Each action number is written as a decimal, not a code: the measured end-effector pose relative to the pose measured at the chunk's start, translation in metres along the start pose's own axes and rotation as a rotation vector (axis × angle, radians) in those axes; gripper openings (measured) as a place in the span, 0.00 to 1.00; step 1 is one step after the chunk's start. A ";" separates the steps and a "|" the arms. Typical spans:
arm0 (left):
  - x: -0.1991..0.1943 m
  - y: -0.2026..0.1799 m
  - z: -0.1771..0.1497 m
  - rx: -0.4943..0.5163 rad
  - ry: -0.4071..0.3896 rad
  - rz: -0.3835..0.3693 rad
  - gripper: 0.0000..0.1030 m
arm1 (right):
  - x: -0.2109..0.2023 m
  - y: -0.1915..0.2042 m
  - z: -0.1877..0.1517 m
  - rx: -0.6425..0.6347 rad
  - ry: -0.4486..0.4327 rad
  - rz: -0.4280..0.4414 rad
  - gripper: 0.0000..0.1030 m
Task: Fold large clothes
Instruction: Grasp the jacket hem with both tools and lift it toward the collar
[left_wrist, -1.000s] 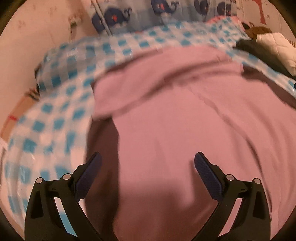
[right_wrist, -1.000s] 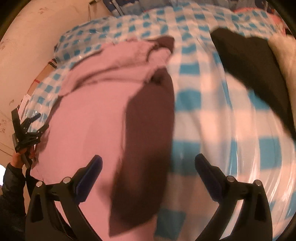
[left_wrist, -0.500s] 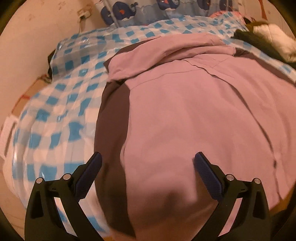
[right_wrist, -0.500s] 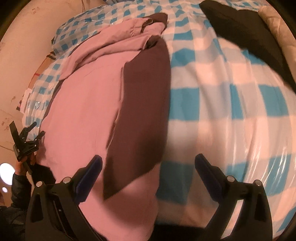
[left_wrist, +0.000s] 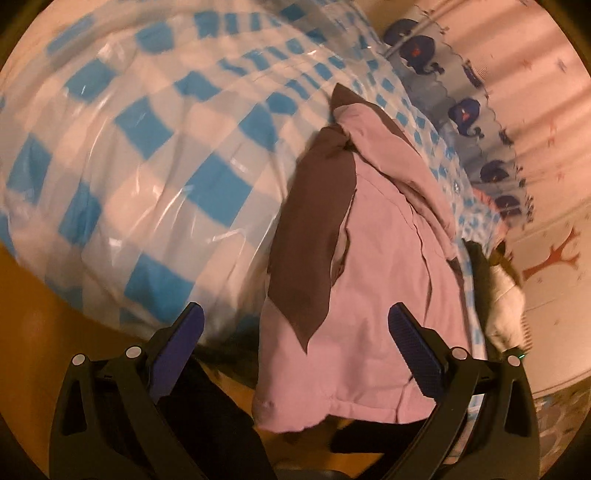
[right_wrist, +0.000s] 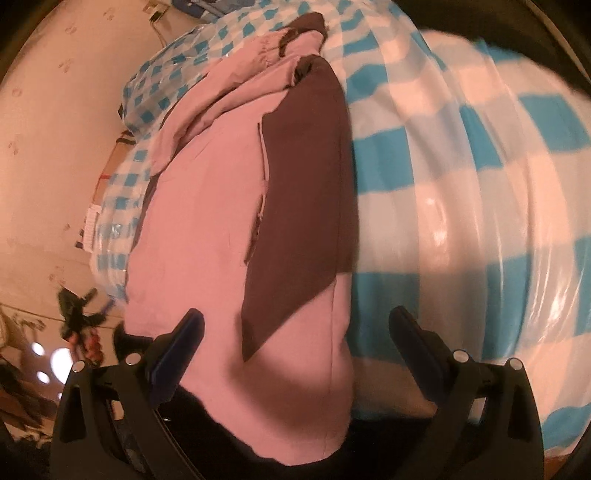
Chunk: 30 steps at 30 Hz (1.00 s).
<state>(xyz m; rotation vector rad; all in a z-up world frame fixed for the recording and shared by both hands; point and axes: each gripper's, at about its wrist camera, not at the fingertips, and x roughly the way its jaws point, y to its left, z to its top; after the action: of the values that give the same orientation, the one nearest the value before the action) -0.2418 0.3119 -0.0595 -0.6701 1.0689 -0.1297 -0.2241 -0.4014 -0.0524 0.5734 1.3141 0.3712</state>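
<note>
At bed edge – pink garment (left_wrist: 373, 280) overhanging; checked cover (right_wrist: 461, 206) bare beside.

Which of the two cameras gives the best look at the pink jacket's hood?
The left wrist view: the hood lies in clear outline at the top of the pink jacket. In the right wrist view the hood is bunched at the far edge, small and partly blurred.

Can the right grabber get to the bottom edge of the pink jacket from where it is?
Probably yes. The right gripper is open and holds nothing, and the pink jacket hangs its hem over the checkered bed cover just ahead of the fingers, with nothing lying between.
</note>
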 end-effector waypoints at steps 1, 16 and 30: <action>0.002 0.002 -0.001 -0.005 0.007 0.004 0.94 | 0.002 -0.001 -0.002 0.006 0.010 0.007 0.93; 0.084 0.001 -0.033 -0.015 0.223 -0.033 0.94 | 0.005 -0.007 -0.029 0.041 0.037 0.023 0.93; 0.094 -0.047 -0.036 0.084 0.306 -0.256 0.93 | 0.020 -0.015 -0.031 0.120 0.182 0.312 0.94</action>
<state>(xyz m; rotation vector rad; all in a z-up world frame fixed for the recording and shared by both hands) -0.2158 0.2194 -0.1162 -0.7244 1.2585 -0.5092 -0.2511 -0.3967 -0.0824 0.8660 1.4298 0.6152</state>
